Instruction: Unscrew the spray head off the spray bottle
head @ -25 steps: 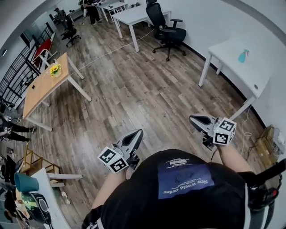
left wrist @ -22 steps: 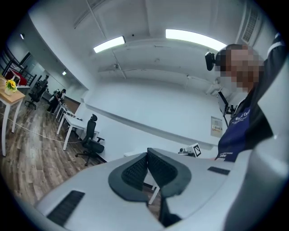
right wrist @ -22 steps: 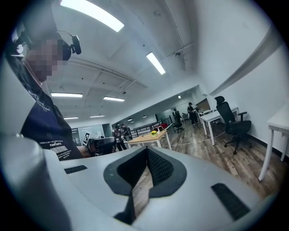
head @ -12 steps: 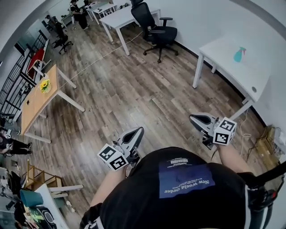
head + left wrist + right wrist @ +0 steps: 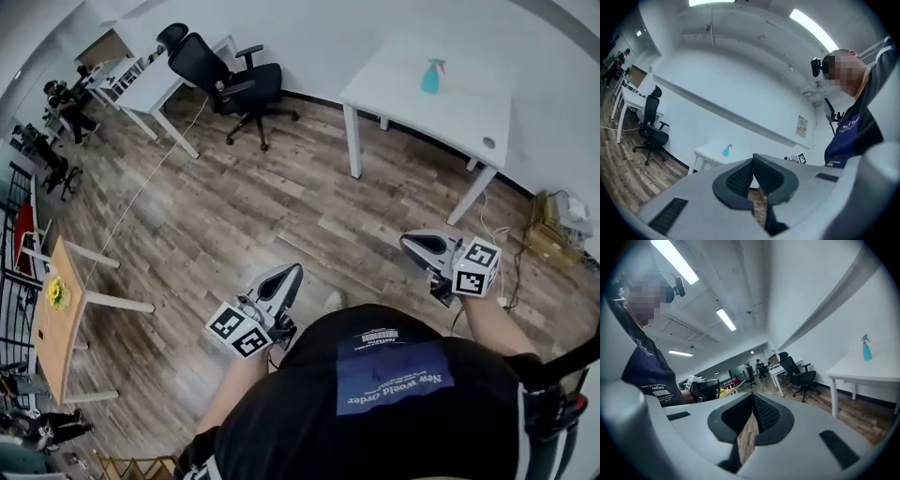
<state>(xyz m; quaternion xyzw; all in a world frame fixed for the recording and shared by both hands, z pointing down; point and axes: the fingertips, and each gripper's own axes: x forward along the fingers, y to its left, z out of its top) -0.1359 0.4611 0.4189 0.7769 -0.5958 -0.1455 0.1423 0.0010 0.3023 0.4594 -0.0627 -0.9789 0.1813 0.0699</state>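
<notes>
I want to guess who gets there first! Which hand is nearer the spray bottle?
Probably the right gripper: the spray bottle stands on the white table ahead on its side. It and the left gripper are shut, empty, far off.

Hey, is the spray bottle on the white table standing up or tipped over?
Upright. The right gripper view shows the bottle standing on the table, spray head on top.

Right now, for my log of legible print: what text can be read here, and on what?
"New world order": on the blue patch on the person's black shirt, head view.
Too small to read: the small white print above that patch.
Too small to read: the paper notice on the white wall.
</notes>
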